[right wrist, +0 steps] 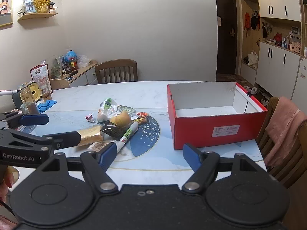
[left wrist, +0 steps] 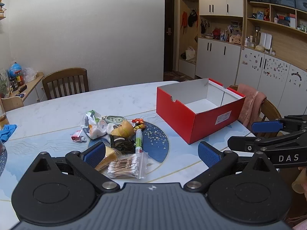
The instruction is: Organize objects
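You are at the very start of the sorting: nothing is picked up, and the red box [right wrist: 214, 132] stands empty on the worktop [right wrist: 145, 92], its white inside bare. Both tools hang above the near edge, tipped down toward the pile. Your left tool [left wrist: 151, 151] has its blue pads spread wide with nothing between them, and your right tool [right wrist: 149, 155] is just as wide and just as empty.

The heap of small things sits on the dark blue round mat [left wrist: 155, 143], left of the box and near it. Closest to you lies a clear bag of cotton swabs [left wrist: 125, 165], soft and slippery by the look of it, touching a yellow wrapped packet [left wrist: 108, 154]. Beside them a green and white marker [left wrist: 138, 140] lies pointing away from you, partly over a dark crumpled pouch [left wrist: 120, 142]. Behind are a brownish plush lump [left wrist: 122, 127], a crinkled white and green bag [left wrist: 92, 122], a small green correction-tape dispenser [left wrist: 115, 119] and a small pink tube [left wrist: 77, 136] a little apart on the left.

The next move probably calls for choosing one piece at the pile's rim, such as the swab bag or the marker, lowering a tool over it, and narrowing the pads across its short side. The pieces overlap, so a careless grip may drag a neighbour along.
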Demonstrator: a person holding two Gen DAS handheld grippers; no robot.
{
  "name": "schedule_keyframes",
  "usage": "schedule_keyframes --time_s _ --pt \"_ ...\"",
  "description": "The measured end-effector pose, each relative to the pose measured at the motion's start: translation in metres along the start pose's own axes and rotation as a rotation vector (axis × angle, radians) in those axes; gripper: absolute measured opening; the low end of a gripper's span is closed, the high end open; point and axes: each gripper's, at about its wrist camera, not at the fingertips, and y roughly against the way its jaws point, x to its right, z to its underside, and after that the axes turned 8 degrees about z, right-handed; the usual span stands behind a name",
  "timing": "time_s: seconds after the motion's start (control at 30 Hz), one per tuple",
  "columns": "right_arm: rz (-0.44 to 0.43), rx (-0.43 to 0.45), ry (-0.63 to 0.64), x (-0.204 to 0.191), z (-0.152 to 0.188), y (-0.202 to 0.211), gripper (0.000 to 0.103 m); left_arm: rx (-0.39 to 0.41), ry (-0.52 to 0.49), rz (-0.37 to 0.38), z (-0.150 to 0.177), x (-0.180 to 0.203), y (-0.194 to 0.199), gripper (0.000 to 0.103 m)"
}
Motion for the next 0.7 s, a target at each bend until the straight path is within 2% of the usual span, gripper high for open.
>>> schedule_keyframes --time_s 0.43,0.7 --pt "-0.005 0.011 0.016 0.006 0.001 0.003 0.076 -0.003 -0.022 0.022 -0.001 0.013 -0.003 0.103" --pt "-0.008 0.011 0.031 0.002 0.0 0.001 0.076 -0.005 0.002 0.038 0.001 0.007 -0.002 0.103"
